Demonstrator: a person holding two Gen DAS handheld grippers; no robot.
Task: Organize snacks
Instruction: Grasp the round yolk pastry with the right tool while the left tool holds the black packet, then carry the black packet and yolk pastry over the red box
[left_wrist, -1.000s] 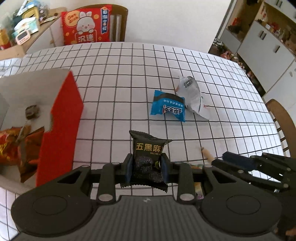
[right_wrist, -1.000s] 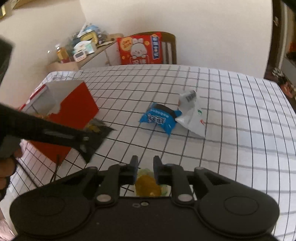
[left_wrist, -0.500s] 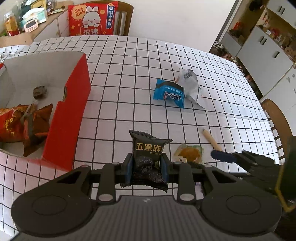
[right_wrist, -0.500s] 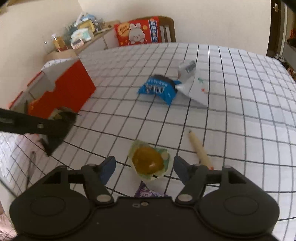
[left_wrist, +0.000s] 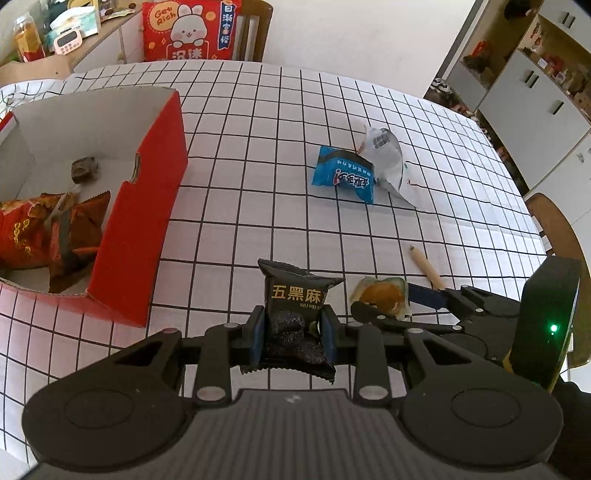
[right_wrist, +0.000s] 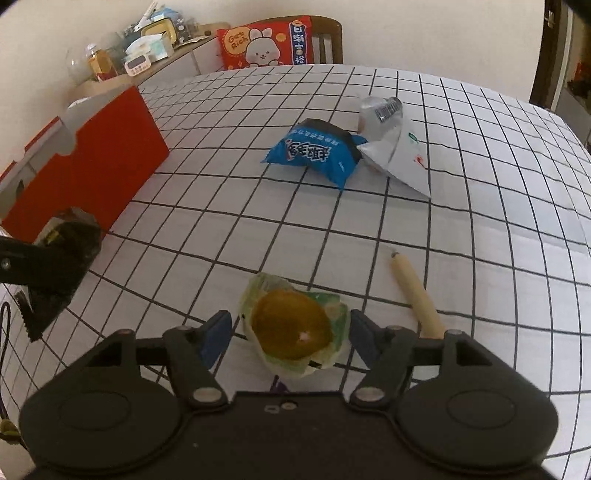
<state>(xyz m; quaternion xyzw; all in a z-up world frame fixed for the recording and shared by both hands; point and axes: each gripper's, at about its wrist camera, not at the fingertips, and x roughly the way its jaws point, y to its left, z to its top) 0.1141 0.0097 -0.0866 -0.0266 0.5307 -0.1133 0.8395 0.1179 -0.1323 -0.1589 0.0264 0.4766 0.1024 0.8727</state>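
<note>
My left gripper (left_wrist: 293, 330) is shut on a black snack packet (left_wrist: 295, 295) and holds it above the checked tablecloth, right of the red box (left_wrist: 140, 206); the packet also shows in the right wrist view (right_wrist: 59, 266). My right gripper (right_wrist: 290, 338) is open, its fingers on either side of a clear-wrapped yellow pastry (right_wrist: 291, 328) lying on the cloth; the pastry also shows in the left wrist view (left_wrist: 380, 297). A blue snack packet (right_wrist: 314, 151) and a white packet (right_wrist: 391, 147) lie farther back.
The red box holds red snack bags (left_wrist: 33, 229) and a small dark sweet (left_wrist: 84, 169). A wooden stick (right_wrist: 415, 295) lies right of the pastry. A chair with a red rabbit bag (left_wrist: 188, 31) stands behind the table; a second chair (left_wrist: 554, 225) is at right.
My right gripper has opened, let the pastry down onto the cloth, and now straddles it. My left gripper has lifted with the black packet, bringing the box interior into view.
</note>
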